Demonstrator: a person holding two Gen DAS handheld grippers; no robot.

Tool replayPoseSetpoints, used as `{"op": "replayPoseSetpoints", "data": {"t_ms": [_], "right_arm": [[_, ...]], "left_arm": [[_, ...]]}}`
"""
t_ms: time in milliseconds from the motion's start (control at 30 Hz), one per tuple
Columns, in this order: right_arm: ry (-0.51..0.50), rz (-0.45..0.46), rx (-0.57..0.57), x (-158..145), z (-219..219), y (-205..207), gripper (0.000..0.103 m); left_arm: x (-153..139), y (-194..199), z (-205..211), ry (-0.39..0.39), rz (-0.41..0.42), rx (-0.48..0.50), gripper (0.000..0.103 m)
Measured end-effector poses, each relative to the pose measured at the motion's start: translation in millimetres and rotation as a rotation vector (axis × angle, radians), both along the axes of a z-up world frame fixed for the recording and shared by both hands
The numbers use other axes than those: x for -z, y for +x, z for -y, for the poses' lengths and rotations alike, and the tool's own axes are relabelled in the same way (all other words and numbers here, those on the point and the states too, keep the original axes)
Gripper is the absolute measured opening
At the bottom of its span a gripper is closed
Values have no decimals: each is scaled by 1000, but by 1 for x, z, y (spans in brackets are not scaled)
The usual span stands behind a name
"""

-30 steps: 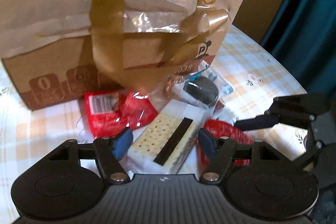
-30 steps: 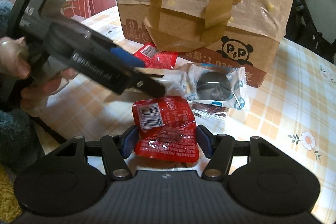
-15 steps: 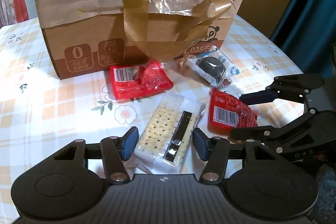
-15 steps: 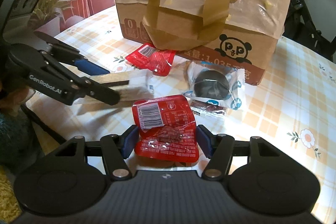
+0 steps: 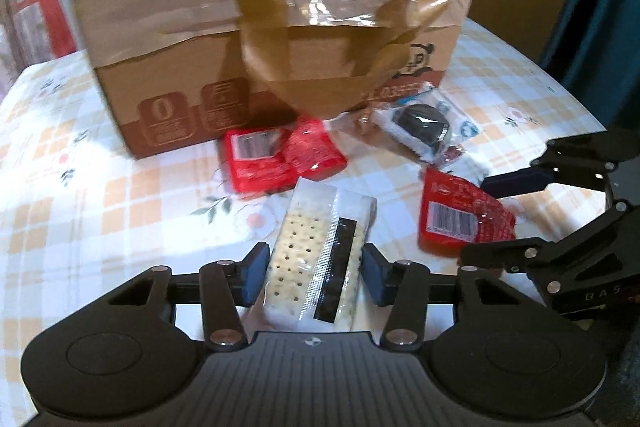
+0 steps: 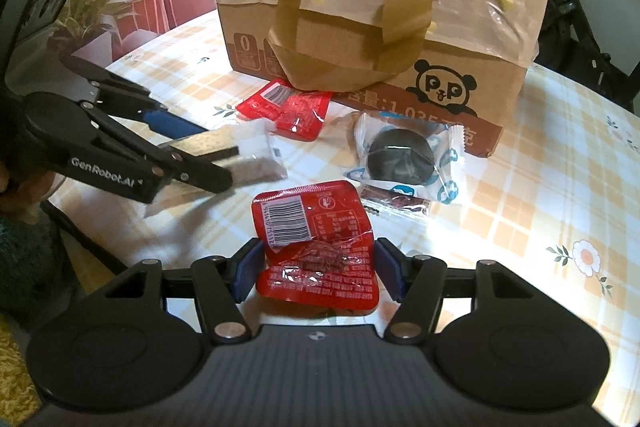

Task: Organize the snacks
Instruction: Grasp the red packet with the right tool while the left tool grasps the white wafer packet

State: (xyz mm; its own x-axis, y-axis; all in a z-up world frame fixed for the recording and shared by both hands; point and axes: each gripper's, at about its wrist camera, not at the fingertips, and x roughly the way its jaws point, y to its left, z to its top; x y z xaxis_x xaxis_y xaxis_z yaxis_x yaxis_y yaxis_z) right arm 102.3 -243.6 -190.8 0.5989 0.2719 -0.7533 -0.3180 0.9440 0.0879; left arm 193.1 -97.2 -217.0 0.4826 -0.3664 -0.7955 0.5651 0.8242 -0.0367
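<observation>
The left gripper [image 5: 314, 277] is set around a clear-wrapped rectangular cracker pack [image 5: 320, 255] at lower centre of the left wrist view. Its fingers have just been closing, and the blue pads sit at the pack's two long edges — whether they already press cannot be told. In the right wrist view the right gripper [image 6: 316, 273] has its fingers on either side of a red foil snack packet [image 6: 316, 247] with a barcode, apparently pinching its sides.

A second red packet [image 5: 280, 157] and a white-wrapped dark round cake [image 6: 402, 159] lie on the checked floral tabletop [image 6: 540, 195], just before the brown paper carrier bag [image 6: 380, 7] filling the upper frame.

Risks are judged as follows: the slick film could slide from the pads if the pack is lifted by one end, the crackers could be cracked by a hard squeeze — and the two grippers, close together, could be knocked against each other on the way to the bag.
</observation>
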Motion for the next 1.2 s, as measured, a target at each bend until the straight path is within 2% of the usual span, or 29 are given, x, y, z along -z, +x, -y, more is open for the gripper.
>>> {"op": "replayPoseSetpoints", "data": {"t_ms": [100,200,433,767,1200], "right_arm": [[1,2,1,0,0,0,63],[1,5,2,1,0,0,63],[9,4,5,0,0,0,63],[28,59,-11,-20,-3,-7,63],[22,121,-22,-40,-10,-12,63]], "left_arm": [[0,-3,-9,7,4,-57,52],[0,-3,-18,-21,-3,-91,52],[-12,-8,-26,-65,28,-109,52],[-34,-17,-39,-124,79,-161,52],[-43,-18,-50,-147,90,-211,52]]}}
